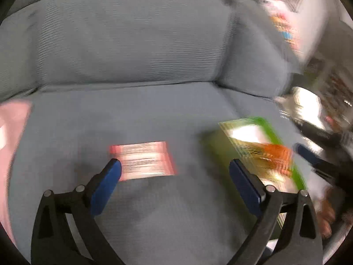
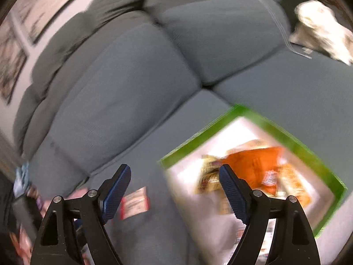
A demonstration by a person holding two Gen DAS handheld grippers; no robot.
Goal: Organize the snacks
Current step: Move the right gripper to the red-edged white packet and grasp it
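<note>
Sofa, grey, fills both views; heavy motion blur. Left gripper spread wide, nothing between fingers, low centre of left-wrist frame. Pink-red snack packet flat on seat cushion, just ahead of left fingertip; contact unclear. Green-rimmed box at right of frame w/ orange packs inside. Right gripper also spread, empty, bottom centre of right-wrist frame. Same packet lower left, beside left finger; box lower right, orange snack bag in it.
</note>
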